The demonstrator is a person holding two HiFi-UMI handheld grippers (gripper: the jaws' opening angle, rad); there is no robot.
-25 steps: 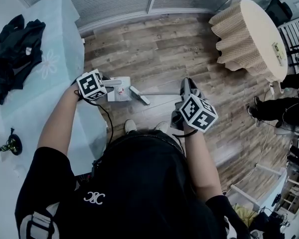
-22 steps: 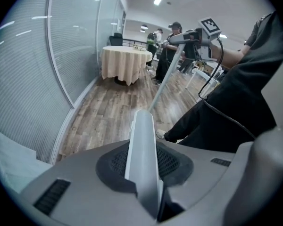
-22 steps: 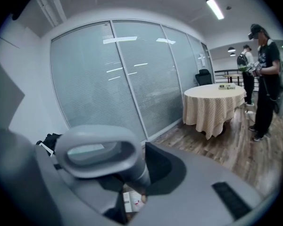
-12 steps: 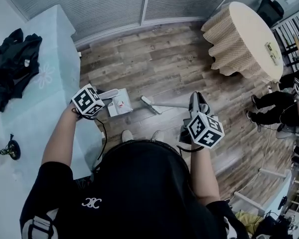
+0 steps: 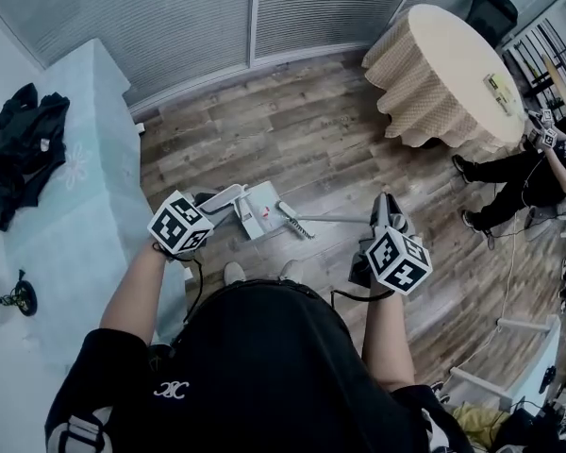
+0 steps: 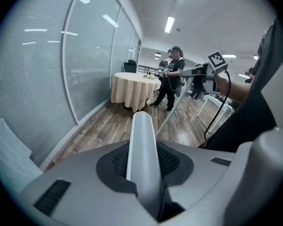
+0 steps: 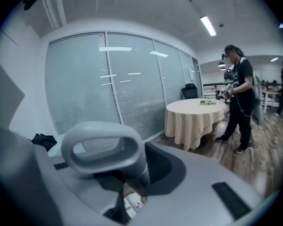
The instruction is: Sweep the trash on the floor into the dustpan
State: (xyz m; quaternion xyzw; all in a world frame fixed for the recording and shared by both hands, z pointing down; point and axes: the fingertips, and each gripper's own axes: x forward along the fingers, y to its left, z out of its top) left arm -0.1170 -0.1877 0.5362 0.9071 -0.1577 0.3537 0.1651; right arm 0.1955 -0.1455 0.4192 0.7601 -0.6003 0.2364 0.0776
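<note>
The dustpan (image 5: 255, 200) is gripped in the left gripper (image 5: 196, 217) jaws, the broom (image 5: 332, 219) in the right gripper (image 5: 385, 211) jaws; trash (image 5: 263, 213) is seen inside the dustpan, so sweeping seems nearly done; next the dustpan must be kept level.

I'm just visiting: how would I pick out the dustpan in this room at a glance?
Look at the wooden floor between the pale blue tablecloth and the round table in beige cloth. There the left claw grips the dustpan by its handle. Unlike the thin broom beside it, it is a flat pale grey tray with a small reddish scrap inside.
</note>
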